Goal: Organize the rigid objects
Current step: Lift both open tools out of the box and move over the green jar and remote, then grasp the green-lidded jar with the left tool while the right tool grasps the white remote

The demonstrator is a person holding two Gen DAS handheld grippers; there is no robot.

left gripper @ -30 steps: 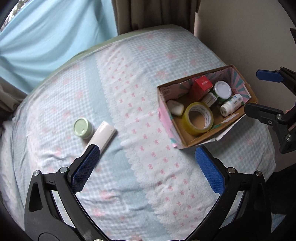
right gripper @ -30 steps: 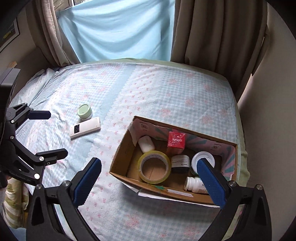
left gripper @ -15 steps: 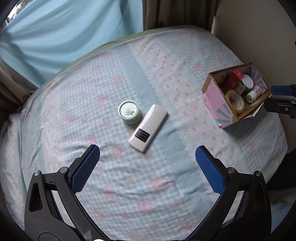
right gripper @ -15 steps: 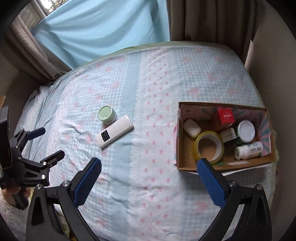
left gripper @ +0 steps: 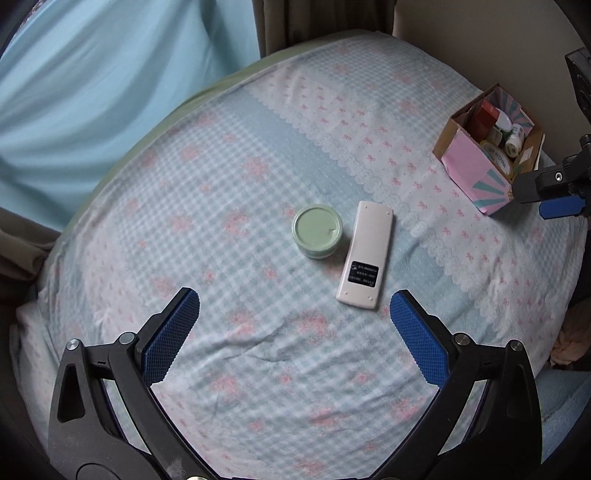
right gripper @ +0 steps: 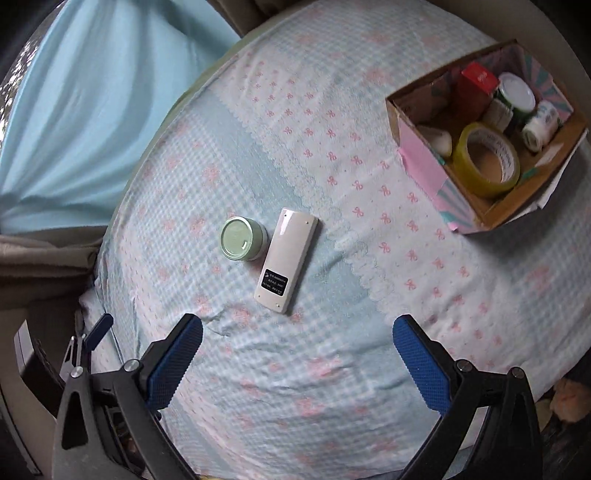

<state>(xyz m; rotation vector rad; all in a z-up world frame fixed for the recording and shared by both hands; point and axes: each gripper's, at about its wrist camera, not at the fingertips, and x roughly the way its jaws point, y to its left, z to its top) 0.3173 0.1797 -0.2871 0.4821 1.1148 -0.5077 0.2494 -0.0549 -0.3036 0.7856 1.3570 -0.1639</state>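
A white remote (left gripper: 365,254) lies face down on the bedspread beside a pale green jar (left gripper: 317,230); both also show in the right wrist view, the remote (right gripper: 287,260) and the jar (right gripper: 243,238). A cardboard box (right gripper: 424,162) at the far right holds a yellow tape roll (right gripper: 487,159), a red carton (right gripper: 476,83) and white bottles; it shows in the left wrist view too (left gripper: 476,173). My left gripper (left gripper: 293,334) is open and empty just short of the remote. My right gripper (right gripper: 297,360) is open and empty, hovering near the remote.
A checked blue and pink bedspread (left gripper: 236,206) covers the bed. A light blue curtain (left gripper: 92,92) hangs behind it and a beige wall (left gripper: 480,33) stands at the right. The bed edge drops off at the lower right (right gripper: 554,369).
Both grippers have swung left, away from the box and toward the remote and jar, which now sit much closer and nearer centre. Both stay open and empty.
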